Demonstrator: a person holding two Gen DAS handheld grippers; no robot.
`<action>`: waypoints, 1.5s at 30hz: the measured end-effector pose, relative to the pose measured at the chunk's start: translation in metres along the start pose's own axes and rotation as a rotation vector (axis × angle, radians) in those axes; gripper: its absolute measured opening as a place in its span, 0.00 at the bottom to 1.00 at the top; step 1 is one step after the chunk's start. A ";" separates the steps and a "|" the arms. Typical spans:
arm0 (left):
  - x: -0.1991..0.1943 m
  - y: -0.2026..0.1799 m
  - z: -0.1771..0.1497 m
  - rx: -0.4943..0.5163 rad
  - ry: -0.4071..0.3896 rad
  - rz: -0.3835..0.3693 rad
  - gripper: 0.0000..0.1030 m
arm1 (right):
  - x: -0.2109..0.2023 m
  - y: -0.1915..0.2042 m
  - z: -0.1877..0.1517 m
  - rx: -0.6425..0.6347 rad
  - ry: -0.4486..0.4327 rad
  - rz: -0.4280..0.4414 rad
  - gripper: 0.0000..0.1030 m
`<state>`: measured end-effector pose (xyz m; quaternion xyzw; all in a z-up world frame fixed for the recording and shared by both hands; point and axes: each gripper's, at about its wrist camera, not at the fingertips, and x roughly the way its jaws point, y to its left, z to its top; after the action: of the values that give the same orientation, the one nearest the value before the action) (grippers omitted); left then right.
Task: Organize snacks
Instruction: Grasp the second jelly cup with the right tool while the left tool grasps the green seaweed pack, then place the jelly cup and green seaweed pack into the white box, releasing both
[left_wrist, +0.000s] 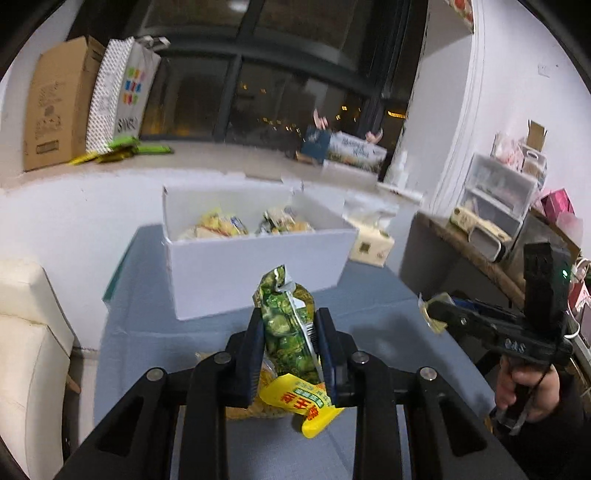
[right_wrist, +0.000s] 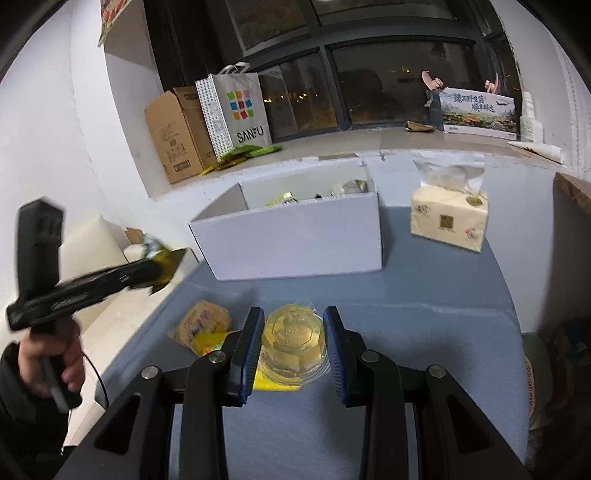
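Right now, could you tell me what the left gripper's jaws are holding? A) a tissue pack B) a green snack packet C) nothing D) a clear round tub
B: in the left wrist view the green snack packet stands pinched between the left gripper's jaws.

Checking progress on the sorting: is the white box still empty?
No. The white box is open-topped, with at least two snack packets visible inside.
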<state>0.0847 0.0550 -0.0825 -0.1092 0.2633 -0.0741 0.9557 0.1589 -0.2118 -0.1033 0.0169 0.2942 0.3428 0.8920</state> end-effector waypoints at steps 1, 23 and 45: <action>-0.002 0.005 0.004 -0.011 -0.006 -0.007 0.29 | 0.001 0.001 0.006 -0.005 -0.008 0.006 0.34; 0.124 0.044 0.156 0.042 -0.004 0.133 0.29 | 0.109 0.007 0.192 -0.013 -0.056 0.010 0.34; 0.096 0.046 0.135 0.012 -0.009 0.113 1.00 | 0.142 -0.014 0.194 0.029 0.045 -0.071 1.00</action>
<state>0.2400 0.1028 -0.0275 -0.0885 0.2643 -0.0211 0.9601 0.3556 -0.1013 -0.0193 0.0115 0.3196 0.3071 0.8963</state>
